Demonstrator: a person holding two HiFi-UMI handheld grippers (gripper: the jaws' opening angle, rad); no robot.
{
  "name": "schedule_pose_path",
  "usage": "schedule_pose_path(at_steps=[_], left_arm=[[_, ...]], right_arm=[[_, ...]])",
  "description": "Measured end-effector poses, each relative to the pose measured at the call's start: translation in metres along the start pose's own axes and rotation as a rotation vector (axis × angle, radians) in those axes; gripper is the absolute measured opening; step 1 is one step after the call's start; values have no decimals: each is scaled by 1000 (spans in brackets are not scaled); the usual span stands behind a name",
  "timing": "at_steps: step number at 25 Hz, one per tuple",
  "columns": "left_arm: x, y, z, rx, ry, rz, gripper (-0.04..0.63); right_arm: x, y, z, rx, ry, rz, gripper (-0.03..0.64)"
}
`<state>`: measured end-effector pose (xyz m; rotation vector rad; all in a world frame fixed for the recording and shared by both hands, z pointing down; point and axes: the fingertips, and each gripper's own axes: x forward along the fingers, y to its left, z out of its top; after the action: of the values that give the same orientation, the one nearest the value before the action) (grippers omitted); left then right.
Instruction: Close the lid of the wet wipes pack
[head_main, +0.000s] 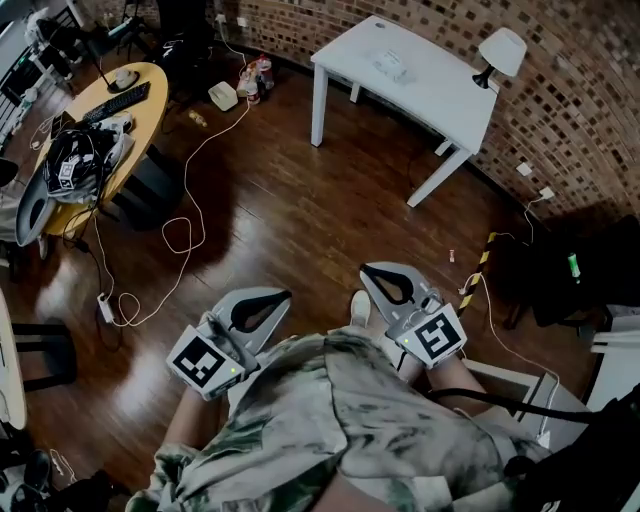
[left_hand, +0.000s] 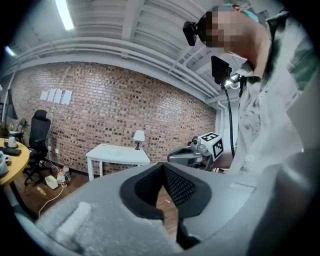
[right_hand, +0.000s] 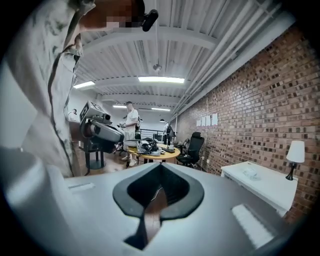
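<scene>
The wet wipes pack (head_main: 390, 65) is a small pale packet on the white table (head_main: 440, 95) against the brick wall, far from both grippers. It also shows as the pack (right_hand: 250, 173) in the right gripper view; I cannot tell how its lid stands. My left gripper (head_main: 283, 294) and right gripper (head_main: 366, 269) are held close to the person's body above the wood floor. Both are shut, jaw tips touching, with nothing held. The left gripper view shows its own jaws (left_hand: 162, 166) closed and the right gripper (left_hand: 175, 156) beside them.
A small lamp (head_main: 500, 50) stands on the white table's corner. At the left is a round wooden desk (head_main: 140, 90) with a keyboard and gear. Cables (head_main: 180, 235) trail over the floor. An office chair (right_hand: 194, 147) and standing people (right_hand: 131, 120) are by that desk.
</scene>
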<state>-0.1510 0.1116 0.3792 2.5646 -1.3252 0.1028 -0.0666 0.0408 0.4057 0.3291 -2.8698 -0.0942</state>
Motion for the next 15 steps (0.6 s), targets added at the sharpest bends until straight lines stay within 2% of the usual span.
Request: schedule_pose_path(at_steps=[3,5,12,15], left_arm=[[-32,-1,-15,-8,25,-13,0],[-42,-9,-16,-8,13,-40,0],[-48,-41,-7,8,-55,-97,0],[-44,-55,-6,11,-53,-115,0]], right_arm=[[2,34,4,11,9,-24,6],[-3,51,7,12,20,-35,6],[-34,79,13,-22,43,-86,6],[-51,92,12,-47,50,-89,6]])
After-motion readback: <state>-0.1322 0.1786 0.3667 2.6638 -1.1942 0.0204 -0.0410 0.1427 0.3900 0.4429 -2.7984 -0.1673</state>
